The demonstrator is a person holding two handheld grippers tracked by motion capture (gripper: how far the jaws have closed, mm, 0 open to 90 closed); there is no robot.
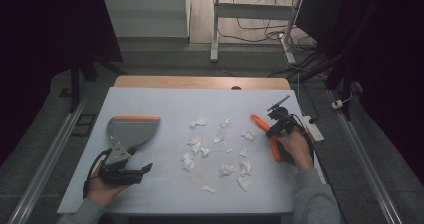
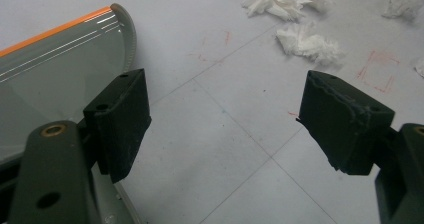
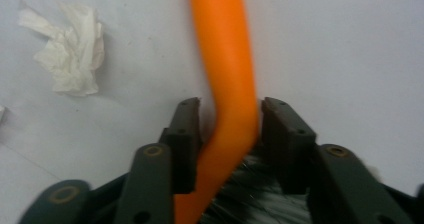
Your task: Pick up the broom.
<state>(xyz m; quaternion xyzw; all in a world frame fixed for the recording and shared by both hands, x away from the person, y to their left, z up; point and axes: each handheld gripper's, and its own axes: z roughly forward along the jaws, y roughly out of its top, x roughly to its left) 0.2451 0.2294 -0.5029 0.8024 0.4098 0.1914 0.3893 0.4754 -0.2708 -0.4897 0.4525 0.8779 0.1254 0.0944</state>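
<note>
Brush handle, the orange one, is sitting between the fingers of your right gripper, and they are clamping on it just where the handle bends toward the dark bristles, so the bristle end is staying close under your hand for sweeping. In the high view the same brush is lying at the right side of the desk, its orange length running up and left past your right gripper toward the scraps.

Your left gripper is holding its fingers wide apart with nothing but bare desk between them. It is waiting just beside the grey dustpan, whose orange-edged lip is lying at the far end, well placed for you to take hold and steady the pan while the other hand sweeps. From above, your left gripper is resting near the front left corner with the dustpan just behind it.

Crumpled white paper scraps are lying scattered across the middle, between pan and brush, so both tools are flanking the mess. One scrap is sitting near the handle.

Desk surface is looking pale grey-white, marked with faint lines and small red scribbles. Beyond its wooden far edge you are facing a dim room with grey flooring, a white table frame and trailing cables
</note>
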